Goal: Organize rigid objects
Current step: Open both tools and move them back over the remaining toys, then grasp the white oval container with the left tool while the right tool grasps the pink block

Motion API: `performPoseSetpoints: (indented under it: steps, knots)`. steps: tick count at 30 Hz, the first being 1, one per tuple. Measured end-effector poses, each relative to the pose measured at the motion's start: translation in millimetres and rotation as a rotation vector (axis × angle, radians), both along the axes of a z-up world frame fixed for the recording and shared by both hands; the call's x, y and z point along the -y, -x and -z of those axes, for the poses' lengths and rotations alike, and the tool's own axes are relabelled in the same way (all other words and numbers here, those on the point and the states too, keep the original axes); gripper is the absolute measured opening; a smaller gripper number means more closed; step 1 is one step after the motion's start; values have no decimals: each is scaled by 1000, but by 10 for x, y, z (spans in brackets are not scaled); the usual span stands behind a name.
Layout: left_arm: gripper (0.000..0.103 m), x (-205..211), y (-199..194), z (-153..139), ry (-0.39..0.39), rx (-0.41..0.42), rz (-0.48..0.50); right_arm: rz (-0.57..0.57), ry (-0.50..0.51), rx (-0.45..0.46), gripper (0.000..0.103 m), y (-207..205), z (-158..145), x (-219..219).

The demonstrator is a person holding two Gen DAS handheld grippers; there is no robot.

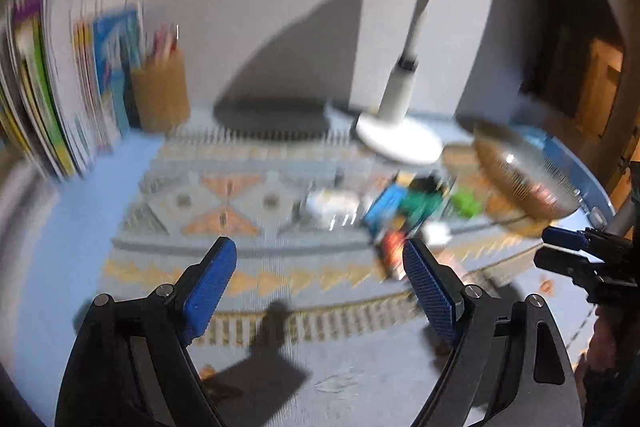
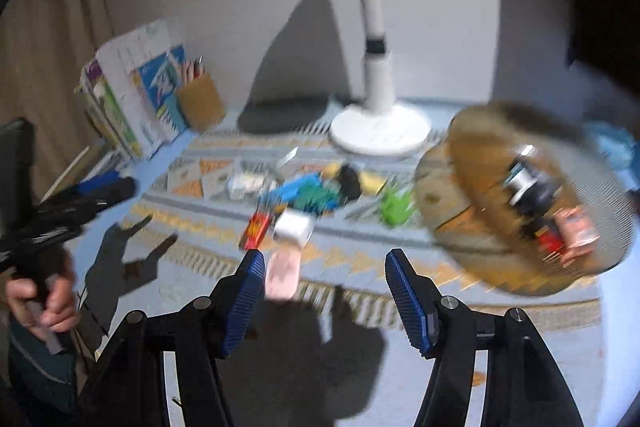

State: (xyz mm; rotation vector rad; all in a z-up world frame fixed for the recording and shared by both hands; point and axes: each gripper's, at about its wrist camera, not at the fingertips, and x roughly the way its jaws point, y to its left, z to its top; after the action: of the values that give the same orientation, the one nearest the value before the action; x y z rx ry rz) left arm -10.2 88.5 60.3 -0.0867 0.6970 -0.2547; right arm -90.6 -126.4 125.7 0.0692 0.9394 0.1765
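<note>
Both the left gripper (image 1: 320, 267) and right gripper (image 2: 322, 277) hang open and empty above the bench (image 2: 520, 367), the cluttered small objects (image 2: 316, 195) lying just beyond their fingertips

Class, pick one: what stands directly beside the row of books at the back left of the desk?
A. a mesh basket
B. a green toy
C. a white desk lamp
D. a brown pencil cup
D: the brown pencil cup stands against the books.
</note>
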Motion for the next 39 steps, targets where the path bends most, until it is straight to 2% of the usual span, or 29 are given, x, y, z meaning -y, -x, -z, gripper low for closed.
performPoseSetpoints:
  steps: [5,9,12,13,14,17,18,20,23,26,28,30,33,34,37,38,39]
  knots:
    - [84,-70,-118,395,53,-94,-11,-28,15,-99,61,-63,411,-89]
    - [84,-151,-137,380,101,-99,-8,-62,23,-135,61,-95,518,-206]
    - [84,-136,-171,409,99,-134,6,-83,44,-158,61,-132,551,-293]
    - [84,-122,-191,409,85,-140,11,-90,57,-170,61,-146,558,-320]
    - [84,-88,-212,397,41,-145,17,-101,77,-186,61,-151,571,-351]
    - [84,63,-290,278,-158,-105,70,-142,152,-232,61,-176,594,-456]
    - [84,90,-333,234,-184,-96,109,-156,165,-237,61,-189,599,-481]
    - [84,98,-515,187,-181,-124,177,-157,178,-241,61,-231,617,-503]
    - [84,179,-797,258,-281,-132,229,-140,186,-220,52,-306,633,-523]
    - [84,274,-1040,370,-274,-184,349,-144,193,-200,44,-346,627,-564]
    - [84,339,-1134,411,-299,-197,396,-171,205,-191,39,-348,623,-610]
    - [84,392,-1240,448,-318,-204,443,-186,218,-185,38,-354,625,-636]
    - [84,425,-1354,502,-253,-238,538,-176,191,-190,38,-426,641,-616]
    - [84,442,-1356,500,-251,-210,561,-172,192,-185,38,-444,644,-614]
    - [84,519,-1351,514,-243,-196,581,-172,203,-165,38,-480,660,-629]
    - [81,546,-1349,519,-246,-190,582,-170,205,-156,38,-483,664,-629]
    - [69,572,-1313,516,-259,-176,585,-166,200,-147,38,-489,668,-622]
